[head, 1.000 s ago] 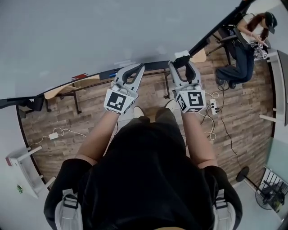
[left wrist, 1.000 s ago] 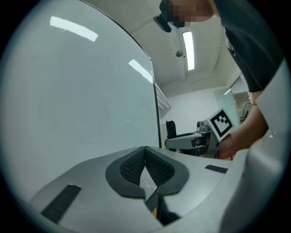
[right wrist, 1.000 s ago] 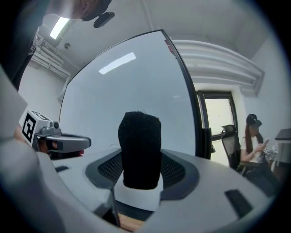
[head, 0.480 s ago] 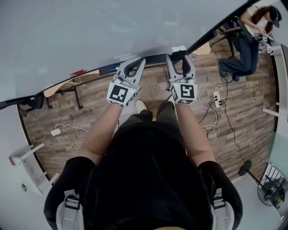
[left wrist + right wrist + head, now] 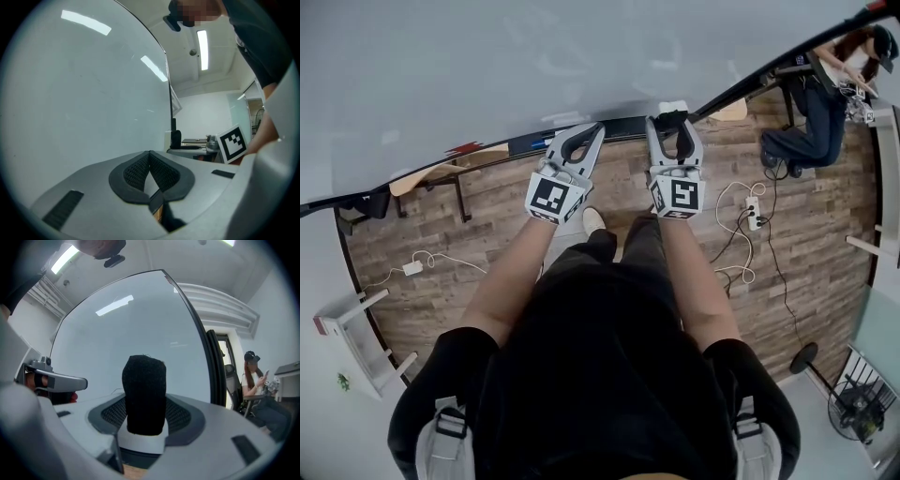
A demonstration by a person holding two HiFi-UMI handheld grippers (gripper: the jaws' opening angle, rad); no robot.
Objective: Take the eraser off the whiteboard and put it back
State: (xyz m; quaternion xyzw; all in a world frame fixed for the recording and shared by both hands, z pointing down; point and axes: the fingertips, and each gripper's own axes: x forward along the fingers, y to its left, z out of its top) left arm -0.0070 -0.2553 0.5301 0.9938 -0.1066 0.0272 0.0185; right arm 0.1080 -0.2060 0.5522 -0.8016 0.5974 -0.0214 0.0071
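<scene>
Between right gripper (image 5: 672,122) fingers (image 5: 183,416) — eraser (image 5: 143,392)

Both tongs have gone down in front of the whiteboard (image 5: 534,66). In the head view the left tongs (image 5: 586,133) and the right tongs (image 5: 673,122) look smaller and lie farther below the camera than one second ago. The right tongs have also come nearer to the left tongs, so the gap between them is narrower. The eraser (image 5: 673,106) in the right tongs has come down with them.
</scene>
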